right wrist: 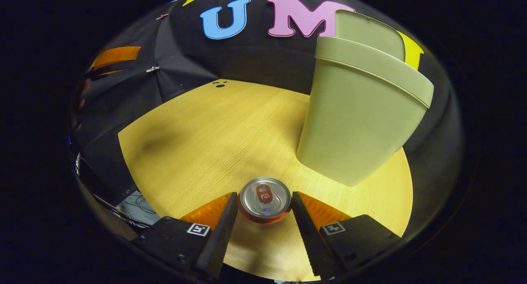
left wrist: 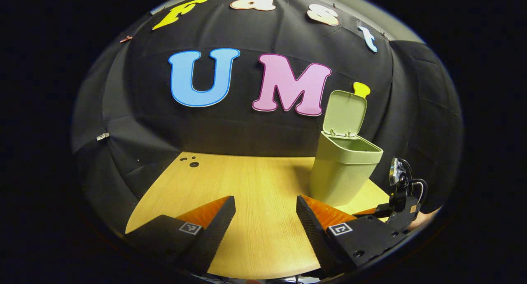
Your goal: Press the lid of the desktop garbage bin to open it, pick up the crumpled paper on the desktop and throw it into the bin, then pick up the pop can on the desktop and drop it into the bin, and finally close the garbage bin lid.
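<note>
The green desktop bin [left wrist: 343, 173] stands on the right of the wooden table [left wrist: 247, 173] with its lid [left wrist: 345, 113] swung up and the mouth uncovered. My left gripper [left wrist: 265, 203] hovers open over bare tabletop, left of the bin, holding nothing. Low beside the bin's right side I see my right gripper [left wrist: 372, 212]. In the right gripper view, a red pop can [right wrist: 264, 197] stands upright with its silver top facing up. My right gripper [right wrist: 264, 203] is shut on it, one finger against each side. The bin [right wrist: 354, 111] rises just beyond the can to the right, its lid [right wrist: 366, 31] raised behind.
Small dark holes [left wrist: 193, 164] mark the table's far left corner. Black cloth walls close in the back and both sides. Past the table's left edge, cables [right wrist: 136, 206] lie below. Bare wood [right wrist: 197, 144] stretches left of the bin.
</note>
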`<state>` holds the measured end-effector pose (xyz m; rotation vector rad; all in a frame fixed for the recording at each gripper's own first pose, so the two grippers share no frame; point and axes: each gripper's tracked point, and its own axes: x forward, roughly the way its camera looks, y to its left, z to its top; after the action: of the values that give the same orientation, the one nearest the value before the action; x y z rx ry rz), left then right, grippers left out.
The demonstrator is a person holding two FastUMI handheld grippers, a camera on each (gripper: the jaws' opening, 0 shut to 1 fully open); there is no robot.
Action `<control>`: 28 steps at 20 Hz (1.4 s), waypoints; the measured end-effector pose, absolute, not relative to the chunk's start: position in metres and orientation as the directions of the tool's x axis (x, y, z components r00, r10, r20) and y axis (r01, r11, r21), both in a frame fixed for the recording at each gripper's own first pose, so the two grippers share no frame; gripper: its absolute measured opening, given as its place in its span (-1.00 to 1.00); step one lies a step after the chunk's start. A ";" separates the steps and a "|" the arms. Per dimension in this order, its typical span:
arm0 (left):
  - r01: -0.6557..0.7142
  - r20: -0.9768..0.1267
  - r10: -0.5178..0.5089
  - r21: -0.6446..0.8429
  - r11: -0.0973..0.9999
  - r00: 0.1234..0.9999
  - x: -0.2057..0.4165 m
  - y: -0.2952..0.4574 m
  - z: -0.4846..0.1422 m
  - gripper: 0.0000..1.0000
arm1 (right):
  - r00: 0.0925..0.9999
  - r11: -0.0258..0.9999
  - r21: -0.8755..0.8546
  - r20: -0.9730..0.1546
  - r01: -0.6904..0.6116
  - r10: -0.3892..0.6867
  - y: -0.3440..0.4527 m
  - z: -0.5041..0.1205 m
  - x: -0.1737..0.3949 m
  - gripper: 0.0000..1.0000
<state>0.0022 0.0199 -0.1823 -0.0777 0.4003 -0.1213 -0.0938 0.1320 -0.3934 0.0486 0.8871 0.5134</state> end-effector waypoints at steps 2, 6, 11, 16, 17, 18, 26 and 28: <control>0.103 -0.384 -0.133 -0.100 0.990 0.914 0.001 0.020 -0.183 0.91 | 0.534 0.881 0.247 -0.718 -0.404 0.446 0.128 -0.384 -0.091 0.65; 0.103 -0.383 -0.136 -0.104 0.989 0.914 0.000 0.018 -0.183 0.92 | 0.571 0.881 0.248 -0.684 -0.402 0.453 0.122 -0.354 -0.081 0.65; 0.113 -0.373 -0.148 -0.112 0.987 0.916 0.002 0.011 -0.181 0.92 | 0.627 0.890 0.250 -0.637 -0.382 0.448 0.107 -0.313 -0.067 0.65; 0.132 -0.370 -0.168 -0.121 0.984 0.914 0.005 0.004 -0.182 0.92 | 0.706 0.904 0.252 -0.564 -0.346 0.428 0.084 -0.259 -0.039 0.65; 0.135 -0.371 -0.172 -0.122 0.983 0.913 0.004 0.002 -0.182 0.92 | 0.723 0.907 0.256 -0.547 -0.335 0.422 0.079 -0.248 -0.033 0.65; 0.137 -0.371 -0.174 -0.124 0.983 0.912 0.005 0.001 -0.182 0.92 | 0.738 0.908 0.265 -0.530 -0.323 0.418 0.075 -0.237 -0.026 0.65; 0.153 -0.362 -0.196 -0.145 0.978 0.911 0.014 -0.006 -0.180 0.92 | 0.842 0.921 0.280 -0.395 -0.271 0.367 0.041 -0.168 0.029 0.64; 0.155 -0.360 -0.197 -0.142 0.978 0.912 0.016 -0.006 -0.178 0.92 | 0.860 0.928 0.266 -0.373 -0.262 0.349 0.032 -0.159 0.042 0.64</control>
<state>0.0157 -0.0061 -0.1777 -0.1112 0.3817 -0.1820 0.0419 0.0315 -0.1589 0.2096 0.4293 0.3230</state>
